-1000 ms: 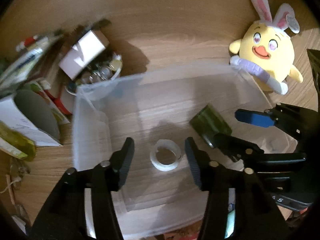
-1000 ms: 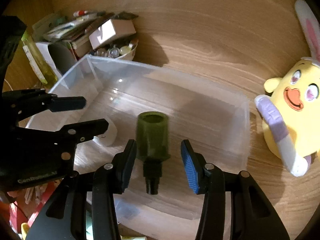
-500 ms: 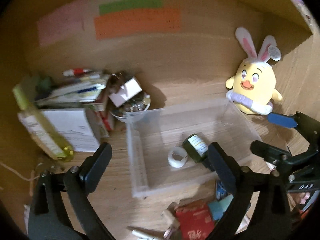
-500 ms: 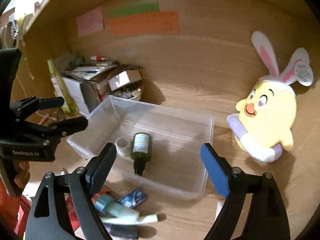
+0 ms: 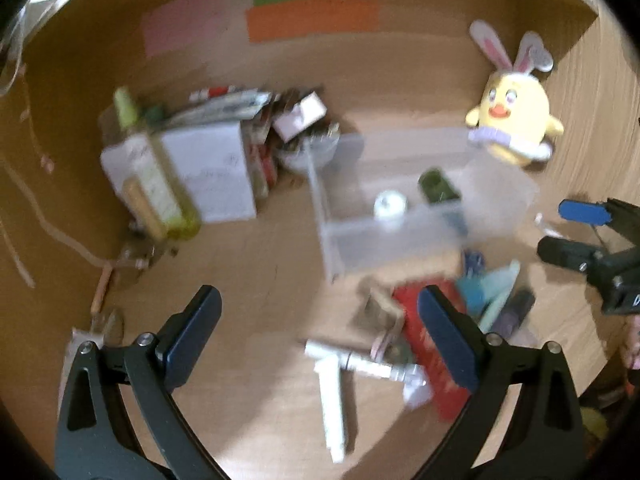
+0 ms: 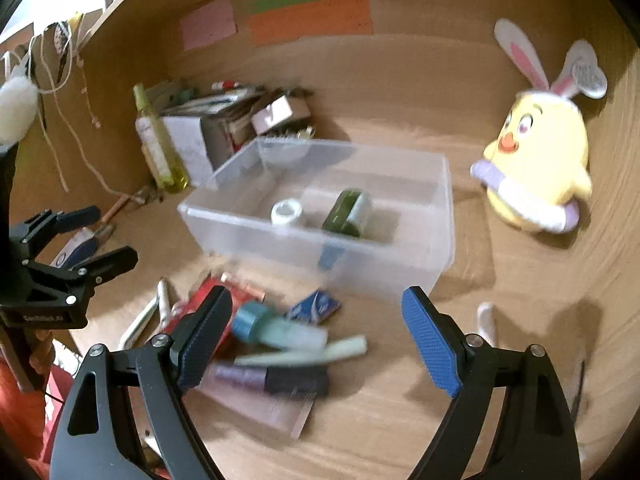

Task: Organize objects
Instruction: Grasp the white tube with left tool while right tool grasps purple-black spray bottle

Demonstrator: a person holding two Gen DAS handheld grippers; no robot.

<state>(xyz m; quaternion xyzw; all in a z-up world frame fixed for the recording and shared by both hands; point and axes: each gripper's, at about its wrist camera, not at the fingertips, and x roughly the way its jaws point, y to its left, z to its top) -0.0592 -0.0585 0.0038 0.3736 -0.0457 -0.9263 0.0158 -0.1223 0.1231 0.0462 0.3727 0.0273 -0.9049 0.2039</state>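
Note:
A clear plastic bin stands mid-desk. In it lie a white tape roll and a dark green bottle. In front of the bin lies a loose pile: a red packet, a teal-capped tube, a purple and black tube, a blue packet, white tubes. My left gripper is open and empty above the pile's left side. My right gripper is open and empty above the pile.
A yellow bunny-eared plush sits right of the bin. Boxes, a yellow-green bottle and a bowl of small things crowd the back left. Wooden walls enclose the desk, with coloured notes on the back wall.
Both grippers have pulled back and up out of the bin, leaving the tape roll and green bottle inside. Both jaws have opened wider. The pile in front has come into view.

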